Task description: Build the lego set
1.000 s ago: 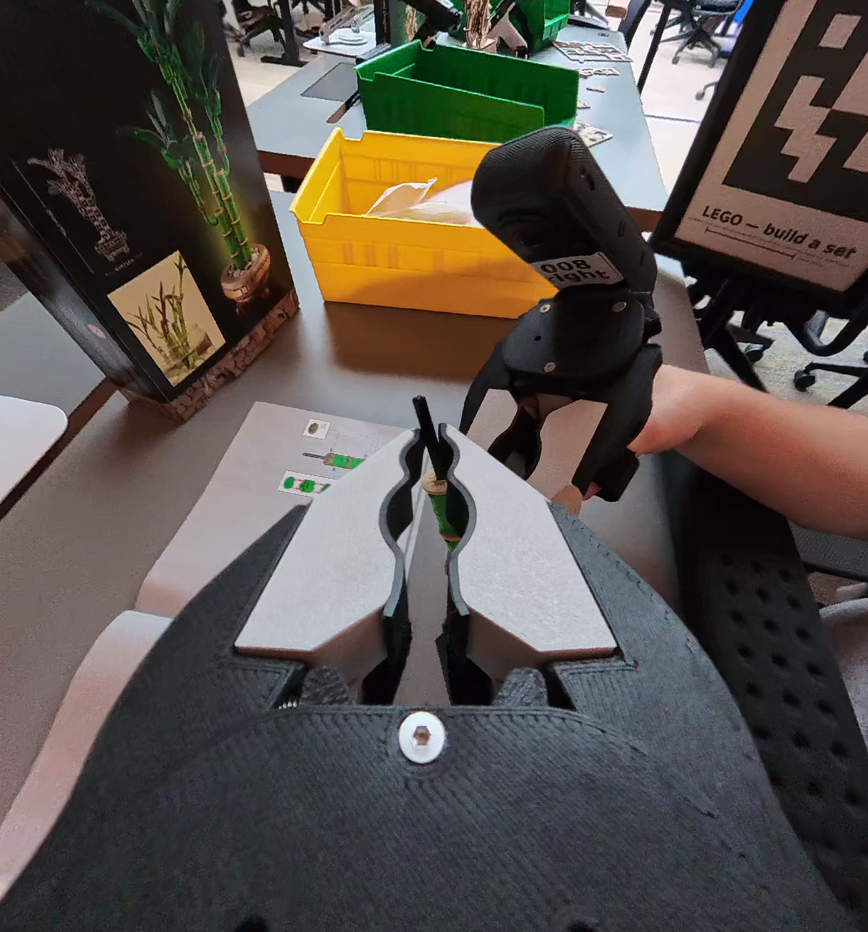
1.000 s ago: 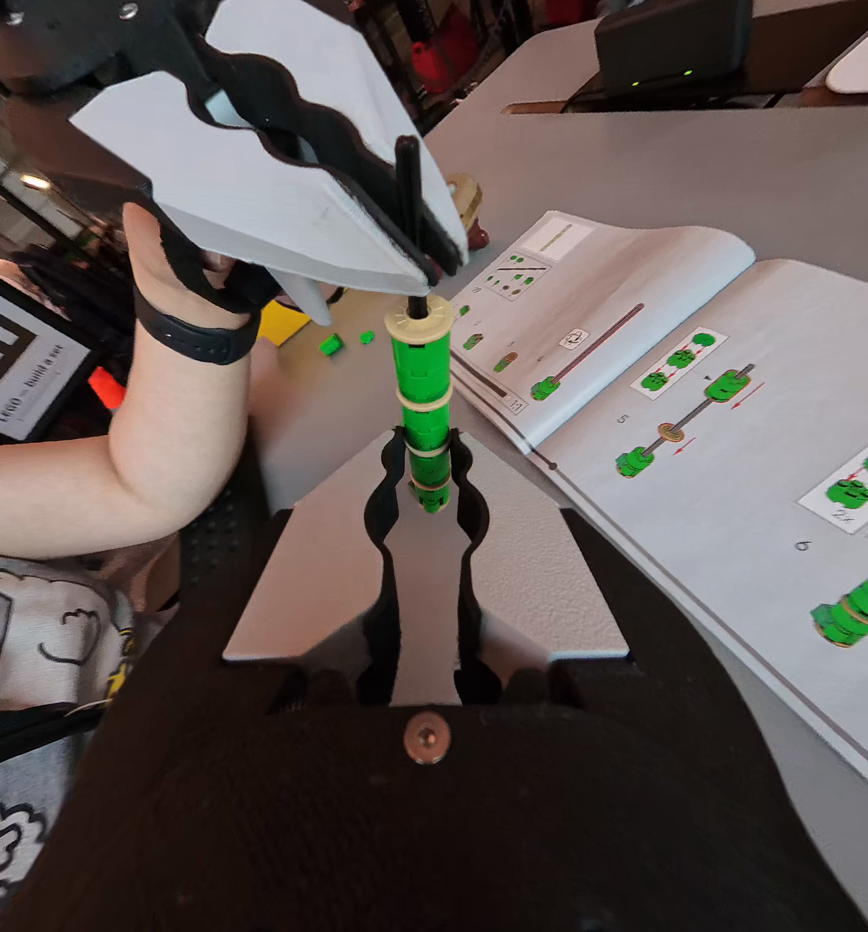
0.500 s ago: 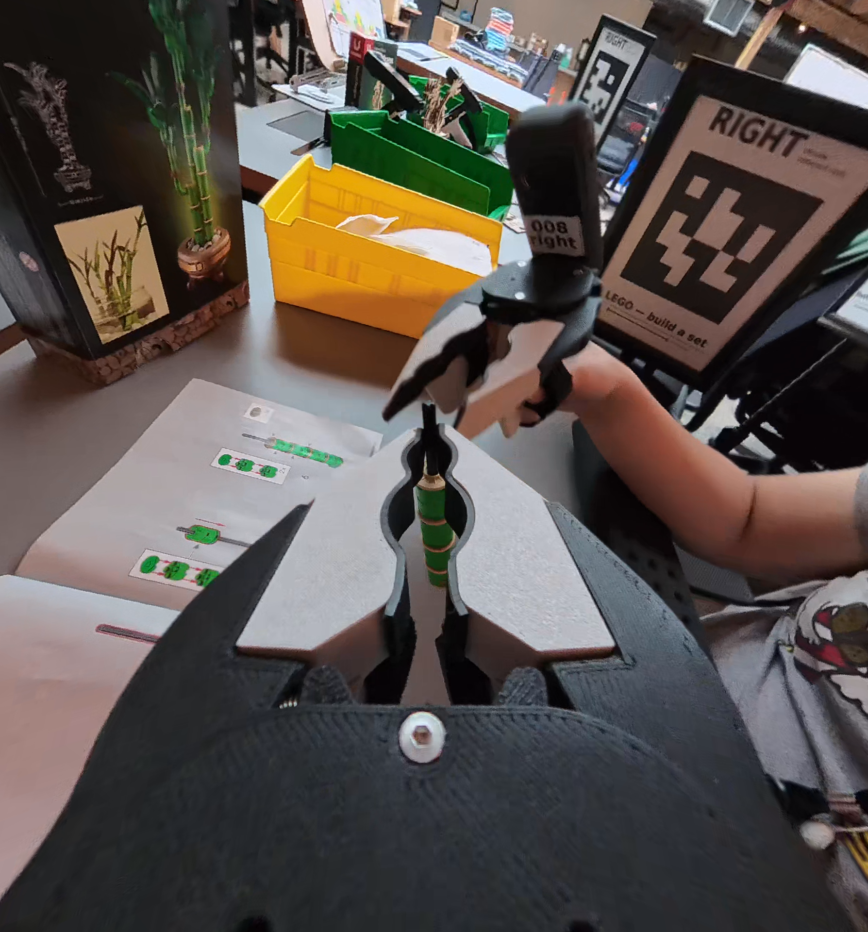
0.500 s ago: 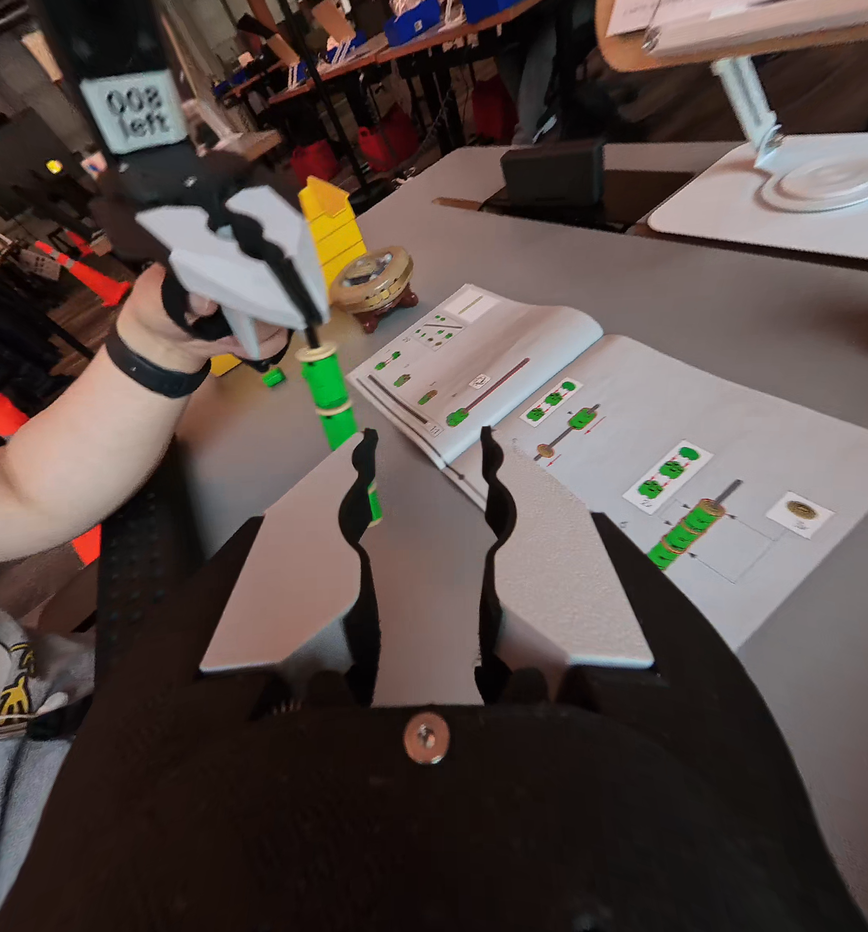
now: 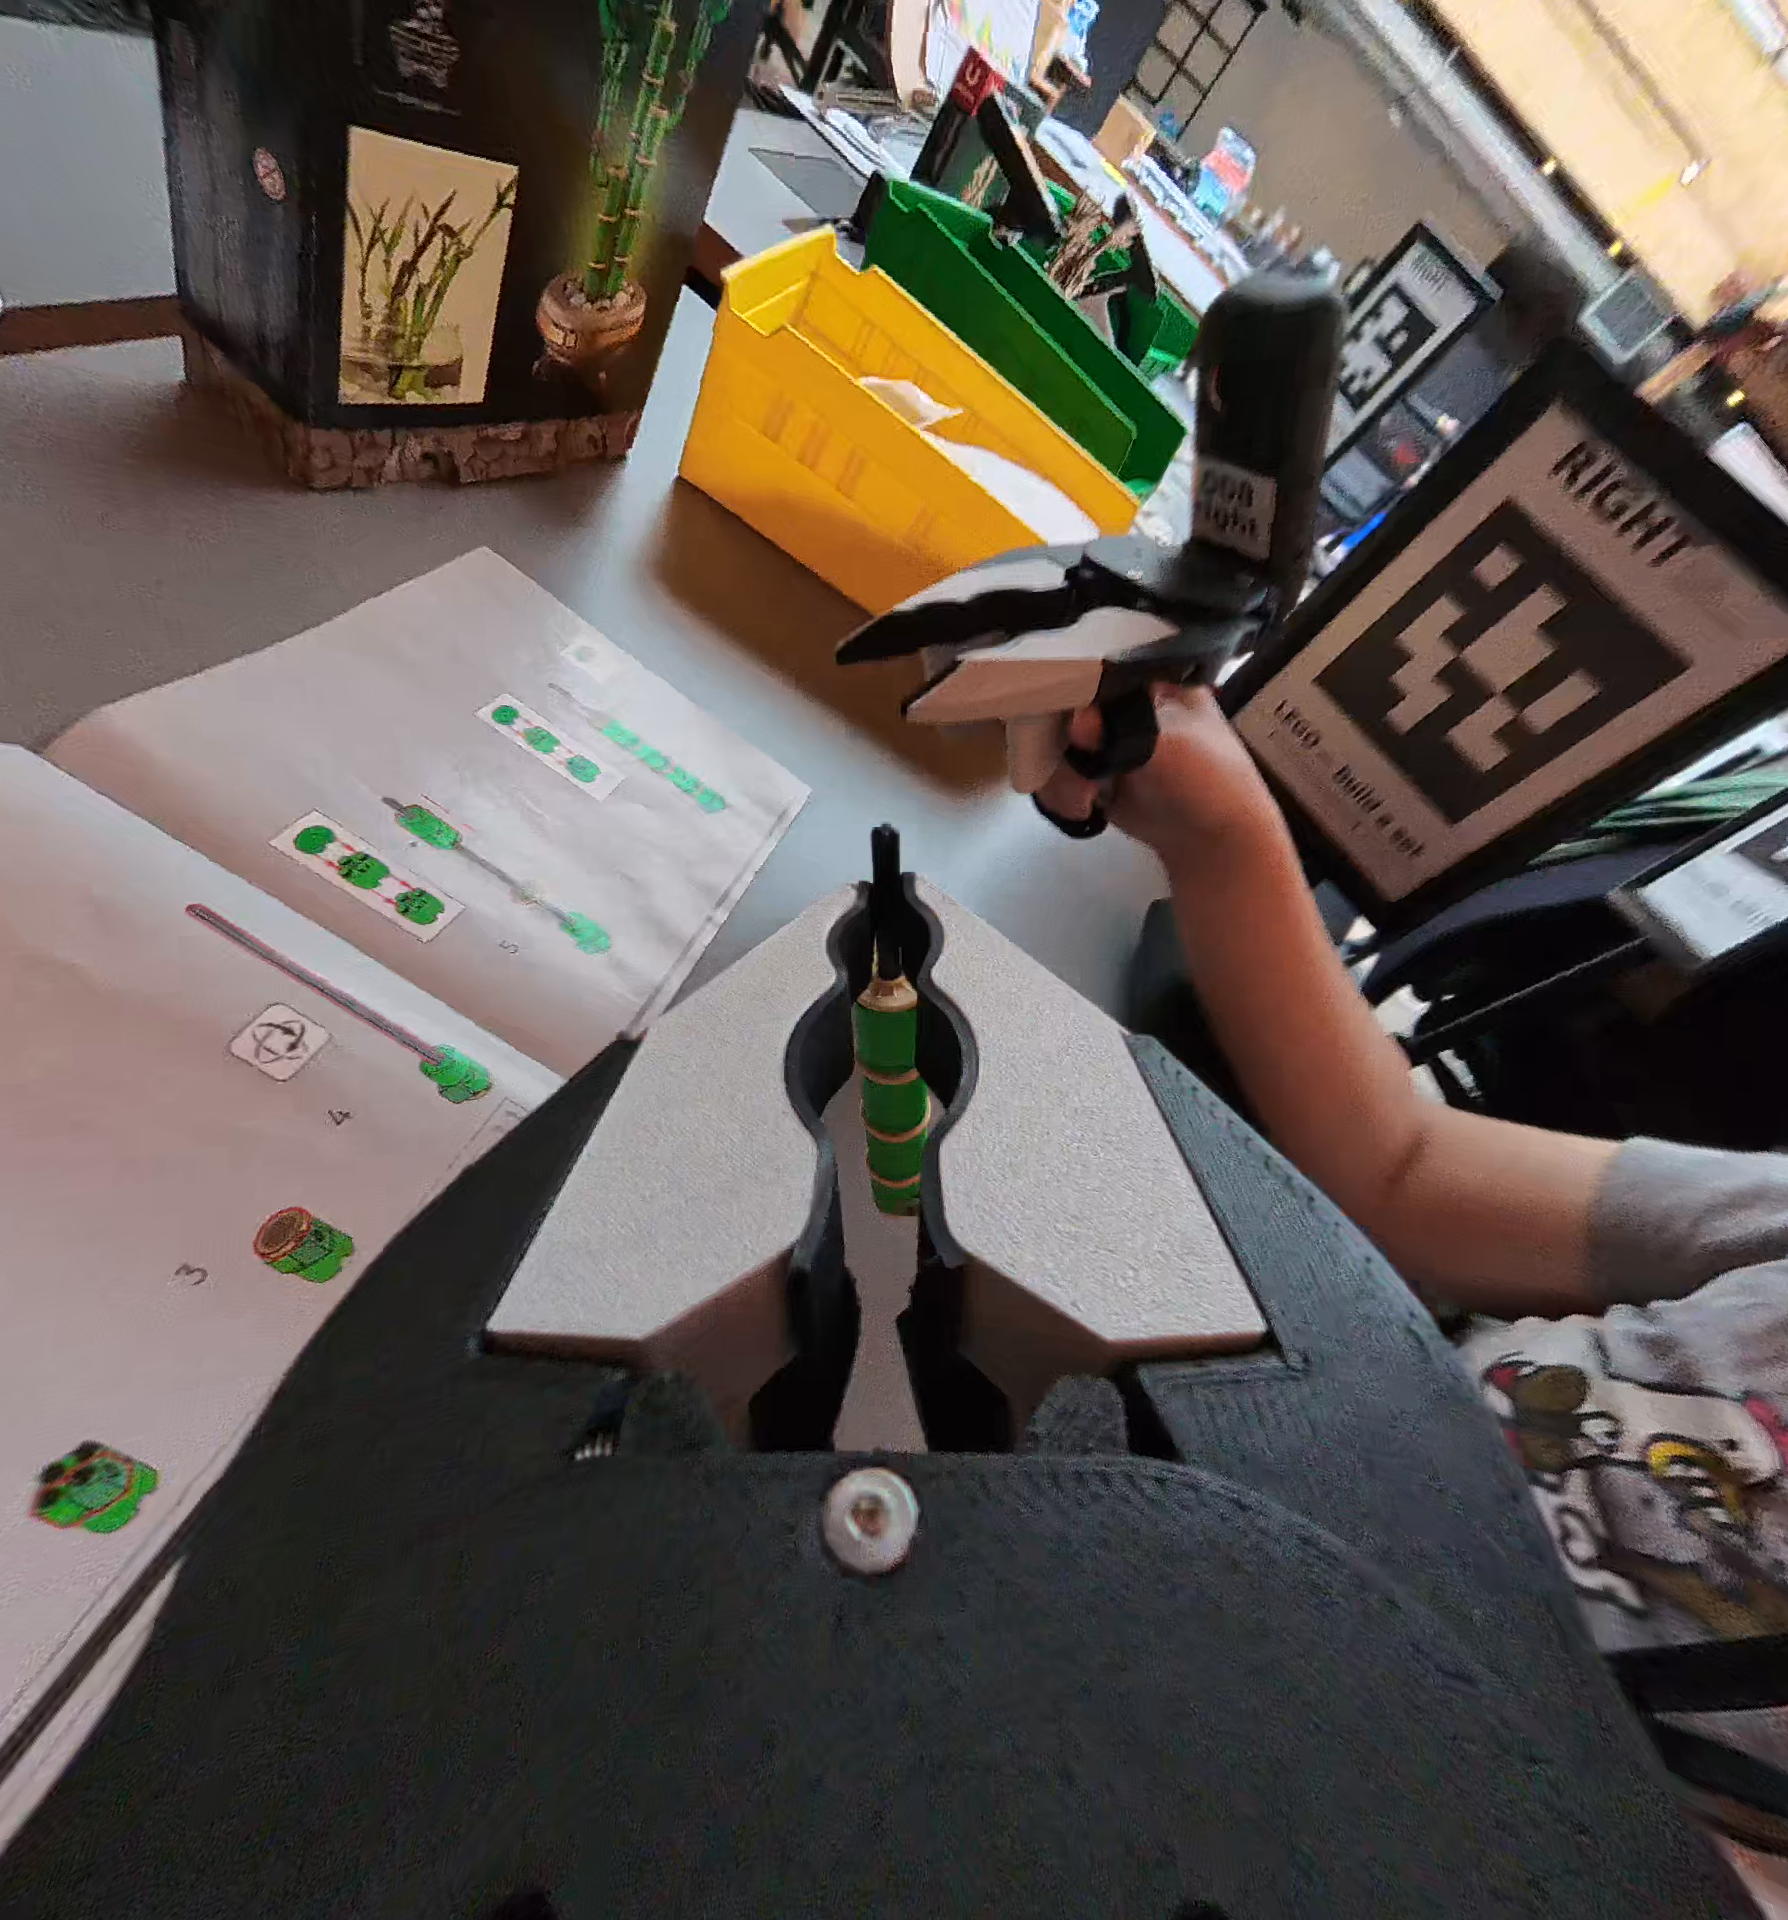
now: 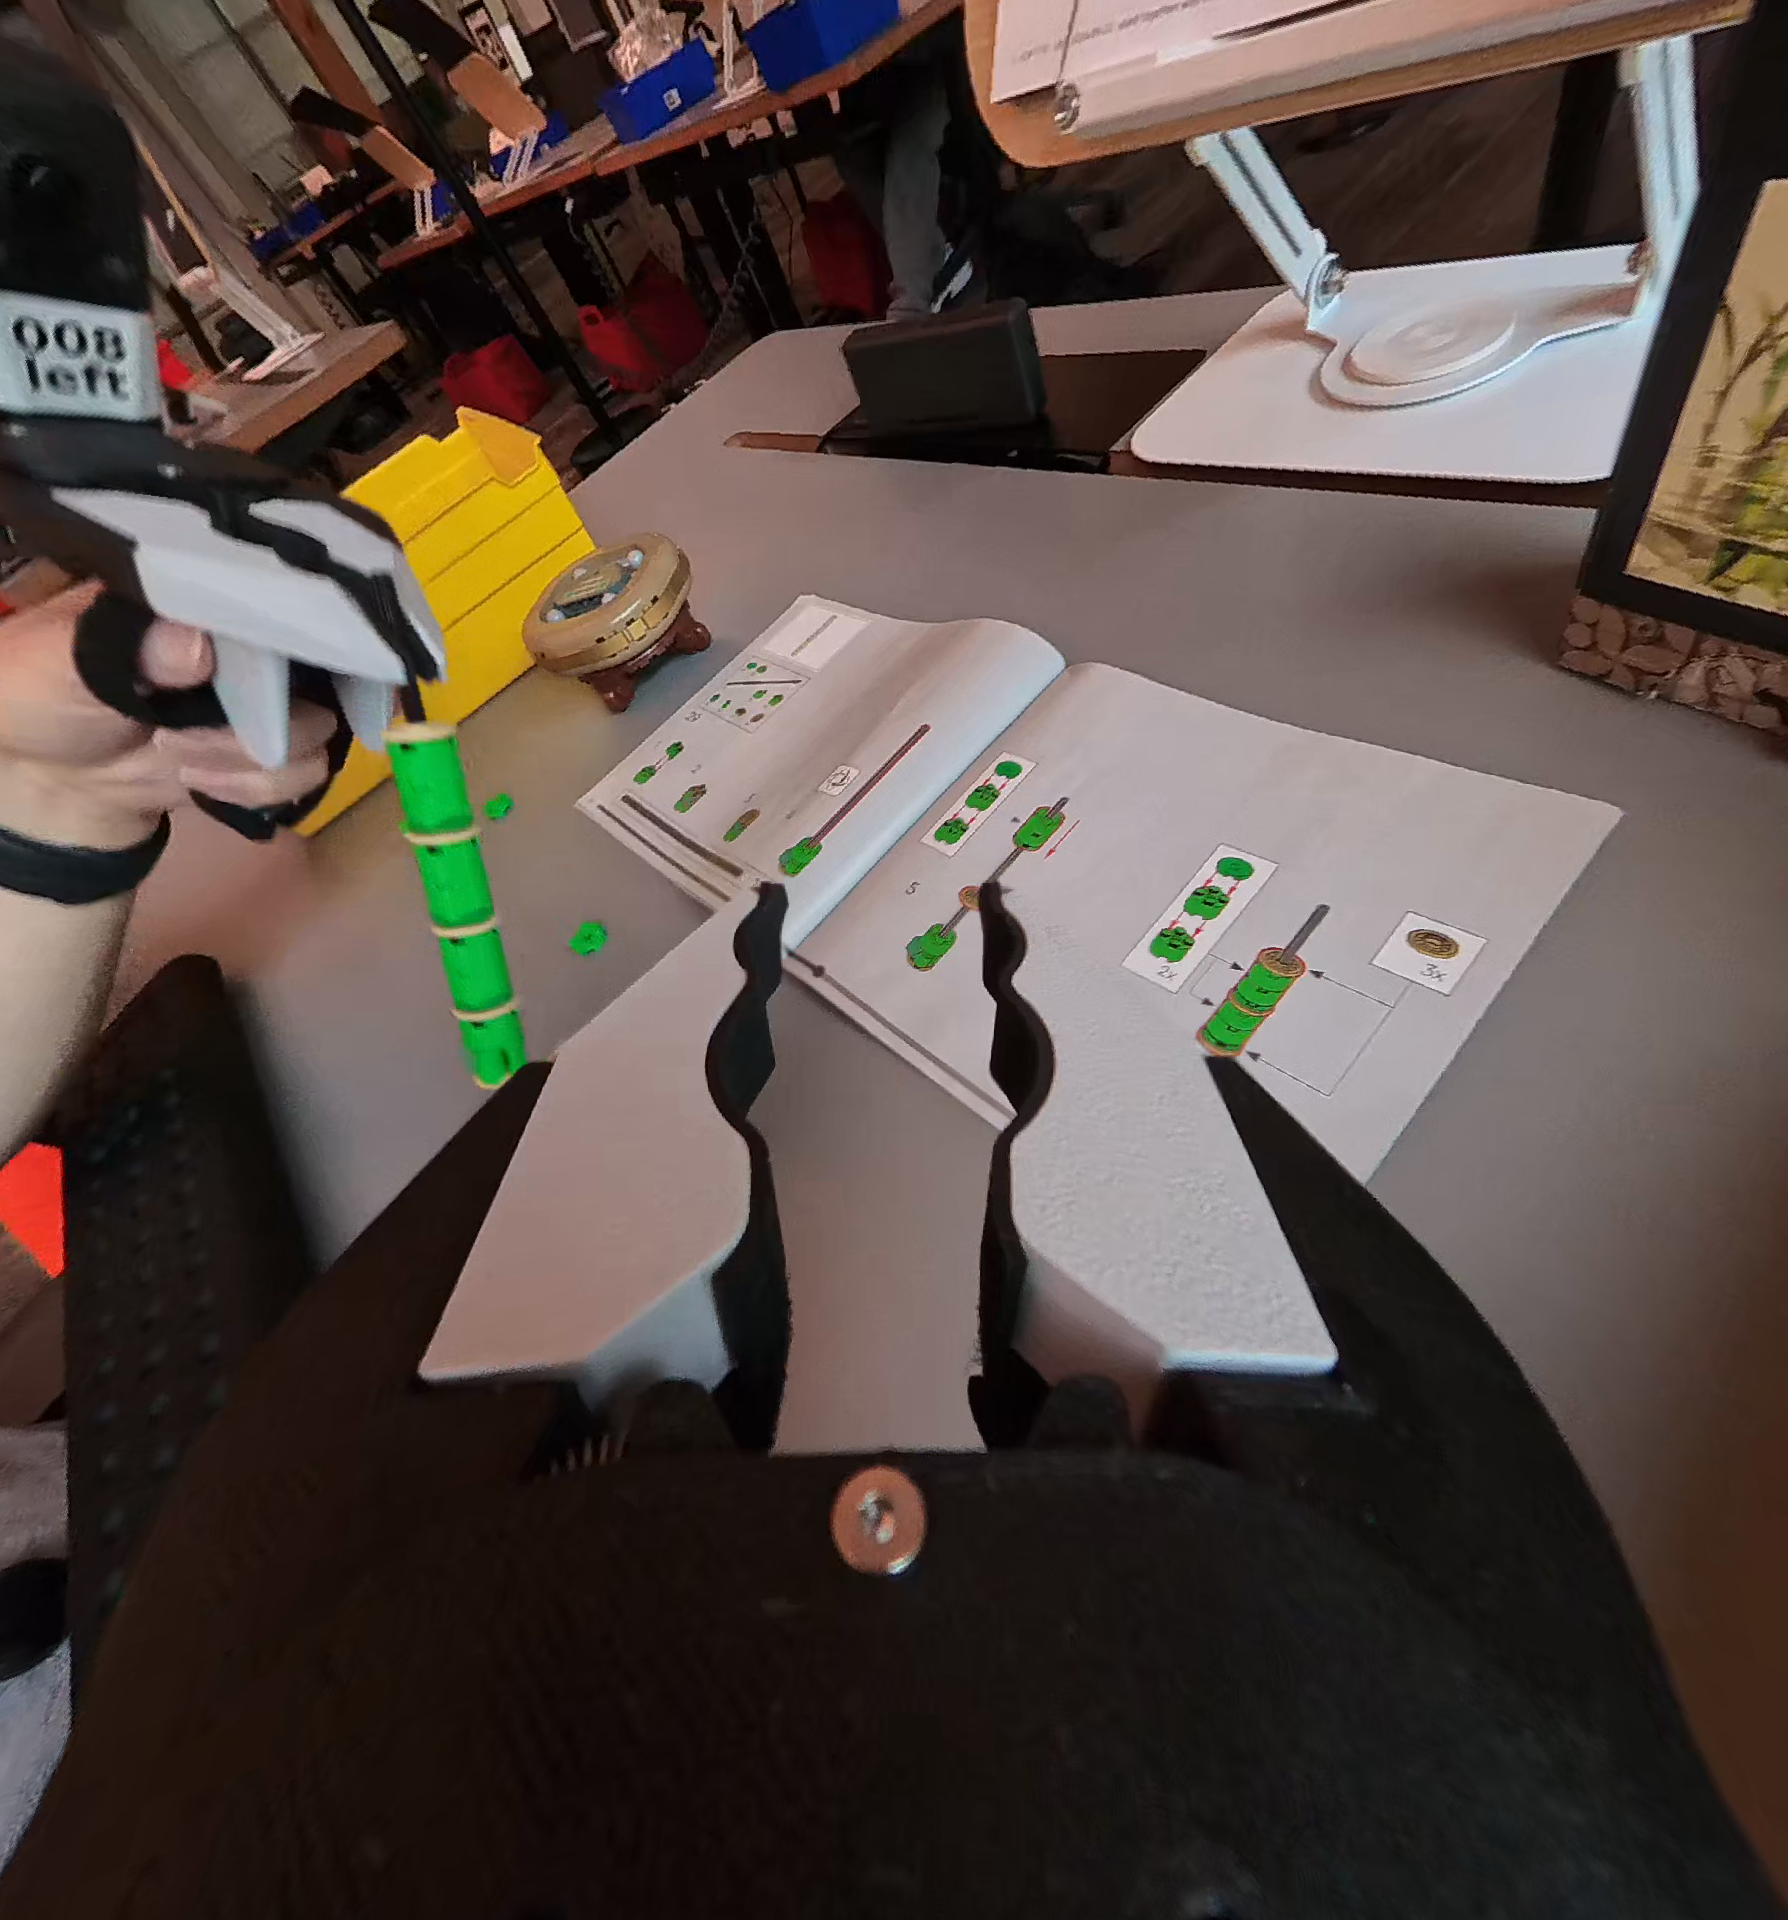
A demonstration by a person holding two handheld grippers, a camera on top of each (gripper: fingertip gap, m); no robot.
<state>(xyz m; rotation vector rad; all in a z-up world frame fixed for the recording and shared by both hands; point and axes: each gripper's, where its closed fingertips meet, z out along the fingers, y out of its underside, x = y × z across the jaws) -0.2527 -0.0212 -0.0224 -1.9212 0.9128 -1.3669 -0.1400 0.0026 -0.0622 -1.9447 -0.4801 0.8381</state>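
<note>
Left gripper: clamped tight on the black axle of the bamboo stalk, fingers nearly meeting at the tip, the rod poking out just past them.
Bamboo stalk: green round bricks with thin tan rings between them, threaded on the axle; in the right wrist view it hangs down from the left gripper, above the table and clear of it.
Right gripper: jaws spread apart, nothing between them, hovering over the instruction booklet.
Right gripper, seen from the left: it sits off to the right of the stalk, well apart from it, held in a hand.
Instruction booklet: lying open and flat on the grey table, pages showing green build steps.
Loose pieces: 2 small green bricks on the table, between the stalk and the booklet.
Pot base: a tan round build on dark feet, just beside the yellow bin.
Bins, left wrist view: a yellow bin with white bags inside, a green bin right behind it.
Set box: dark, pictured with bamboo, standing upright at the table's far side.
</note>
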